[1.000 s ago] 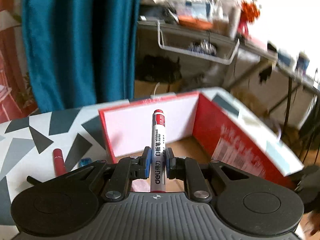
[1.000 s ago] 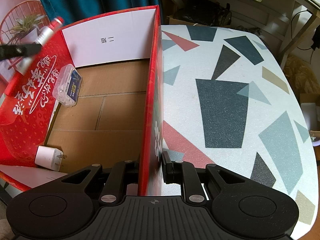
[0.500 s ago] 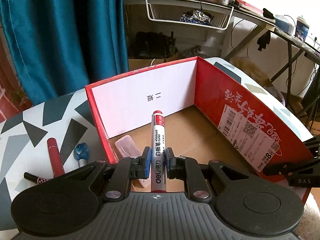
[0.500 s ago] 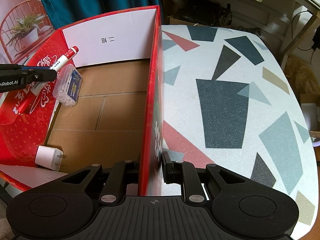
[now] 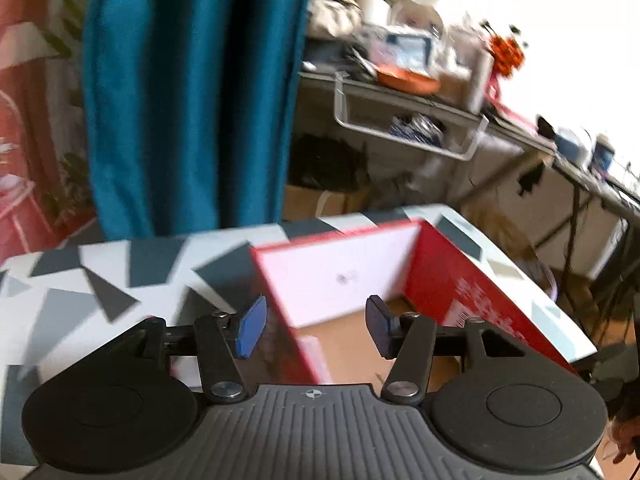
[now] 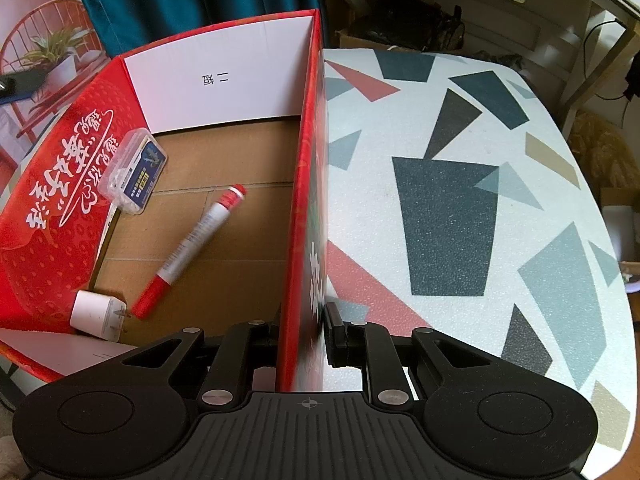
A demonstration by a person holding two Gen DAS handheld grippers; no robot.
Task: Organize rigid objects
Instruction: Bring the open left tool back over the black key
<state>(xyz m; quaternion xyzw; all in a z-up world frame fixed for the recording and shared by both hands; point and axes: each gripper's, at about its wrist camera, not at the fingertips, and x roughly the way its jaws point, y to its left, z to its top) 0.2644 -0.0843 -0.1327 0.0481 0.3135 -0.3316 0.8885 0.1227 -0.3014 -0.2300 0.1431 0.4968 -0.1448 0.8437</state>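
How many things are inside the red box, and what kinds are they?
Marker: 1
Clear case: 1
White plug: 1
Total in the box: 3

**Glossy card, grainy tabletop**

The box (image 6: 304, 184) is cardboard: glossy red print outside, matt brown inside. At nine o'clock in it lie a smooth plastic marker (image 6: 192, 246) and a clear plastic case (image 6: 132, 172). At three o'clock, the table (image 6: 460, 200) looks grainy and matt.
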